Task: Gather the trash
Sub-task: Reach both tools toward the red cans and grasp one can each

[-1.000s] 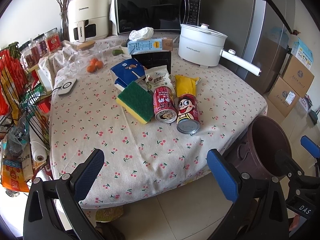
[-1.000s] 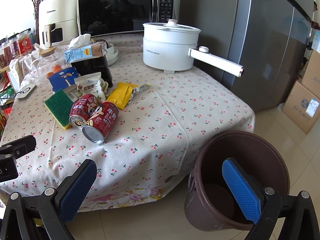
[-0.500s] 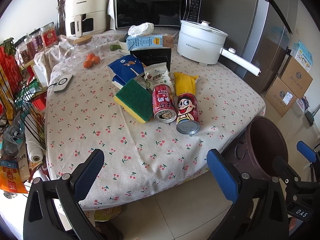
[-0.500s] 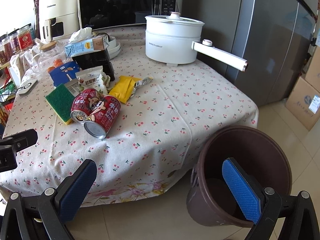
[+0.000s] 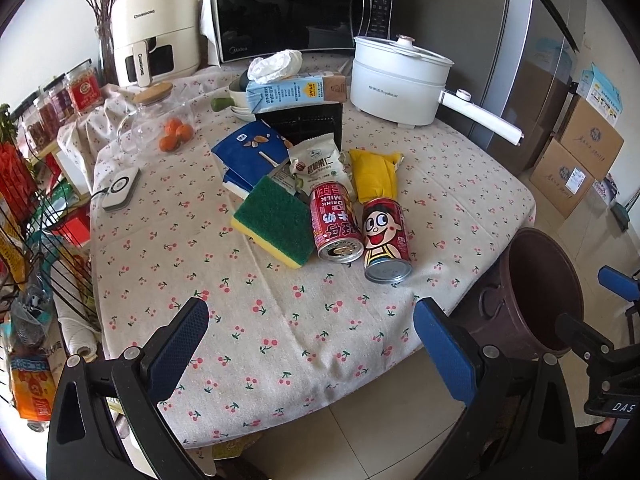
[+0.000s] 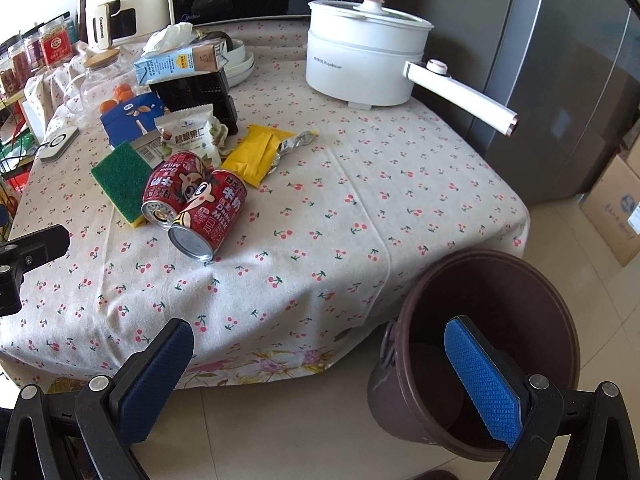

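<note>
Two red drink cans lie side by side on the cherry-print tablecloth: one with a cartoon face [image 5: 386, 238] [image 6: 210, 216] and one to its left [image 5: 334, 220] [image 6: 170, 188]. Behind them lie a yellow wrapper [image 5: 374, 176] [image 6: 260, 152], a white nut packet [image 5: 318, 164] [image 6: 188, 138] and a blue packet [image 5: 252, 152]. A brown bin [image 5: 532, 296] [image 6: 484, 348] stands on the floor at the table's right corner. My left gripper [image 5: 312, 344] is open and empty above the table's front edge. My right gripper [image 6: 320, 364] is open and empty near the bin.
A green and yellow sponge [image 5: 276, 220] lies left of the cans. A white electric pot [image 5: 396, 80] with a long handle, a microwave [image 5: 300, 8], an air fryer [image 5: 156, 36], a tissue box [image 5: 296, 92] and a glass jar [image 5: 160, 120] stand at the back. Cardboard boxes [image 5: 580, 156] stand on the right.
Both grippers have moved forward toward the table, so the cans and trash appear closer. Both stay open and empty. Nothing on the table has moved.
</note>
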`<state>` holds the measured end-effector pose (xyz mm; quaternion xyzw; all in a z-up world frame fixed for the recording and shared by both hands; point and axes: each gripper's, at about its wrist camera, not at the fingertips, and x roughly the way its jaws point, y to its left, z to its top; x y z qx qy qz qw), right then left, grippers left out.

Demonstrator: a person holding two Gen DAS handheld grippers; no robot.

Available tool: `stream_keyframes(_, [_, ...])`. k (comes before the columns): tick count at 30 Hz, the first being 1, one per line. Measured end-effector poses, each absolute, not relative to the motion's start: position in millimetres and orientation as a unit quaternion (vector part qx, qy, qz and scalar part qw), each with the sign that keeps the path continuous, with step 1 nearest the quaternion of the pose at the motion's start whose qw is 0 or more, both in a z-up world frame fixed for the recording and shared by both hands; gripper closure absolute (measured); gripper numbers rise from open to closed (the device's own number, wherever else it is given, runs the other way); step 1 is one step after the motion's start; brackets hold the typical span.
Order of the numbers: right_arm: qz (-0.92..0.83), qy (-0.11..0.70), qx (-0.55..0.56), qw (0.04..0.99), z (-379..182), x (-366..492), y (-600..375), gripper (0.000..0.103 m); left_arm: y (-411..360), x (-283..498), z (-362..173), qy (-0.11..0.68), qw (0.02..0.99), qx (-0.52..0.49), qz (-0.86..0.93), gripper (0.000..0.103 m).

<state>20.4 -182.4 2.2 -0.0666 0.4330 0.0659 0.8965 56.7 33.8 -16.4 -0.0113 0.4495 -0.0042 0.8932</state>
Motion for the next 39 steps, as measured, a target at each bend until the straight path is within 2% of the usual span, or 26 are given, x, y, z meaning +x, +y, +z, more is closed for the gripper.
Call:
stream_keyframes(6, [0.088,0.463,-0.063,0.880,10.6,56.3,-180.7,0.000,45.0,102.7,-36.5,0.500,0.865,-0.031,-0.017,0.000])
stream_keyframes(9, [0.092,0.479,-0.061,0.871,0.9,74.4,-181.2,0.000,46.7,123.5,-44.7,0.498,0.865,-0.052,-0.030,0.005])
stream_keyframes(12, [0.083,0.509,-0.048,0.856,-24.1,88.0,-188.1,0.000,42.6,143.6,-55.0,0.500,0.862,-0.067,-0.050,0.013])
stream_keyframes(14, [0.086,0.535,-0.049,0.839,-39.2,96.5,-191.8,0.000,38.1,159.6,-63.8,0.514,0.852,-0.075,-0.063,0.025])
stream_keyframes(17, [0.079,0.543,-0.043,0.835,-47.9,106.4,-199.6,0.000,32.4,179.3,-76.5,0.527,0.843,-0.084,-0.068,0.035])
stream_keyframes(21, [0.073,0.547,-0.030,0.834,-50.2,114.0,-211.4,0.000,23.8,196.5,-90.9,0.544,0.834,-0.074,-0.064,0.041])
stream_keyframes(28, [0.058,0.553,-0.024,0.831,-55.0,118.6,-224.4,0.000,6.1,214.1,-99.9,0.546,0.834,-0.051,-0.059,0.043])
stream_keyframes(30, [0.053,0.553,-0.027,0.831,-55.5,117.3,-227.0,0.000,1.0,216.4,-101.8,0.549,0.832,-0.048,-0.060,0.048])
stream_keyframes(31, [0.051,0.553,-0.028,0.831,-55.6,116.7,-228.1,0.000,-1.5,217.0,-103.2,0.552,0.830,-0.046,-0.063,0.056])
stream_keyframes(32, [0.050,0.553,-0.029,0.831,-55.7,116.5,-229.4,0.000,-3.6,216.9,-105.0,0.556,0.827,-0.048,-0.068,0.058])
stream_keyframes(39, [0.043,0.546,-0.027,0.836,-51.0,115.5,-234.5,0.000,5.5,207.0,-98.7,0.548,0.831,-0.062,-0.066,0.060])
